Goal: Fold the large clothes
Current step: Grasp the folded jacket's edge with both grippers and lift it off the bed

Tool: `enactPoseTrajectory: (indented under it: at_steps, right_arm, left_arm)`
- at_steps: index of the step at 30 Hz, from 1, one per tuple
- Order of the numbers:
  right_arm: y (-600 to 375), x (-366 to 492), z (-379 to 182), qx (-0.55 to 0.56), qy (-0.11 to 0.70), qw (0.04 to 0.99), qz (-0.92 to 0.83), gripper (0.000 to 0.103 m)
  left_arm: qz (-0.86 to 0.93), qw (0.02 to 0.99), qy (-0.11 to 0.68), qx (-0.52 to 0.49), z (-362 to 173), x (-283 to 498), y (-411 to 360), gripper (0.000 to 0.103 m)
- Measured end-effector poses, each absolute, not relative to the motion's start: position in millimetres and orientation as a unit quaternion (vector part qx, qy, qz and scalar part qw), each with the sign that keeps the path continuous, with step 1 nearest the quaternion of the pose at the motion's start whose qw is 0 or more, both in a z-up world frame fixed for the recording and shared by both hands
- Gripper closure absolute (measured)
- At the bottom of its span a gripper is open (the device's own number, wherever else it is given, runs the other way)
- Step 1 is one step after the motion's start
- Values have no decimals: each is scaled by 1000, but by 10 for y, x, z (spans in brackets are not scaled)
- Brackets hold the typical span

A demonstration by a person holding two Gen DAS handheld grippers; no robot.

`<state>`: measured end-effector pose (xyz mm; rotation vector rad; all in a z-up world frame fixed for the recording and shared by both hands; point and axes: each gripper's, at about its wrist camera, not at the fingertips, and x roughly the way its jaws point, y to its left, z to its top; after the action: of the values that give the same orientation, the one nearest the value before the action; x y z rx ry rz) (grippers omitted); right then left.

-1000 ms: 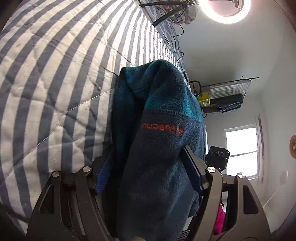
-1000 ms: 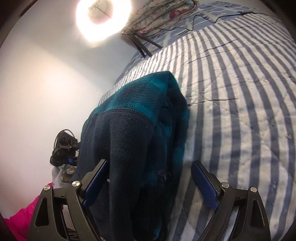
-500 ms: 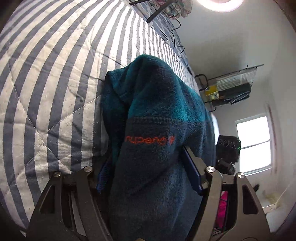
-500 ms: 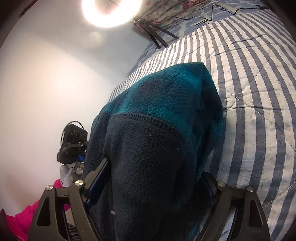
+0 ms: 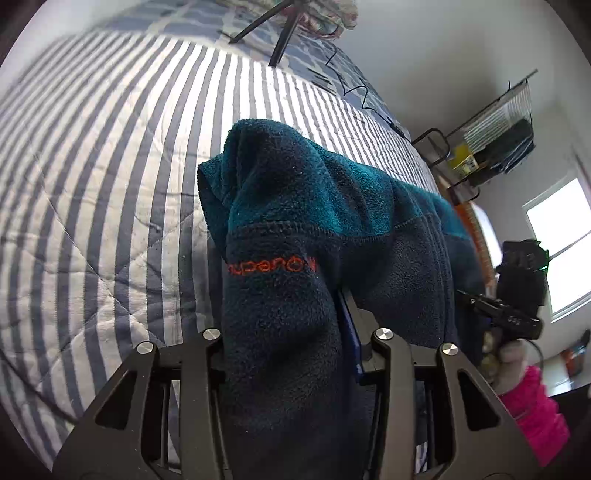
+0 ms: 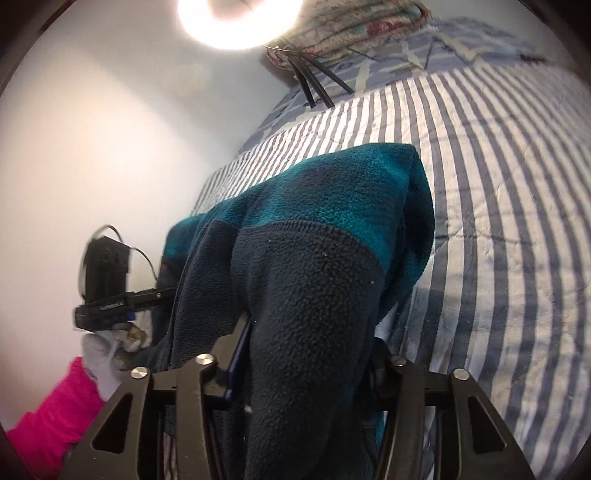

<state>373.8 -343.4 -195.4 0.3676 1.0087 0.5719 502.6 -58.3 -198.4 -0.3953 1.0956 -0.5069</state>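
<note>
A fleece jacket [image 5: 295, 229], navy with a teal upper part and an orange logo, hangs stretched between my two grippers above the striped quilt [image 5: 103, 155]. My left gripper [image 5: 284, 317] is shut on one bunched end of it; the fabric hides the fingertips. In the right wrist view my right gripper [image 6: 310, 332] is shut on the other end of the fleece [image 6: 317, 258]. Each view shows the other gripper at the far side: the right one [image 5: 517, 295] and the left one [image 6: 107, 291].
The bed's blue-and-white striped quilt [image 6: 509, 184] lies under the jacket. A tripod's legs [image 5: 280, 40] and a ring light [image 6: 236, 18] stand at the bed's head by a floral pillow [image 6: 354, 33]. A shelf rack [image 5: 491, 144] and window [image 5: 561, 243] are beyond the bed.
My right gripper has closed on the fleece; it was open a second ago. Both grippers have lifted and swung so the jacket now spreads between them, with more of the bed in view.
</note>
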Motion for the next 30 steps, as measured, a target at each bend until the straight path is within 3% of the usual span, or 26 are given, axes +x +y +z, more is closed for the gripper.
enactPoseTrajectory:
  at_steps: [8, 30]
  right_arm:
    - [-3239, 3570, -1564, 111, 467, 846, 233, 63]
    - [-3157, 2815, -572, -3, 396, 906, 147, 65]
  left_arm:
    - [-241, 829, 481, -154, -1649, 4809, -651, 68]
    - [-242, 879, 401, -90, -722, 3945, -1027, 68]
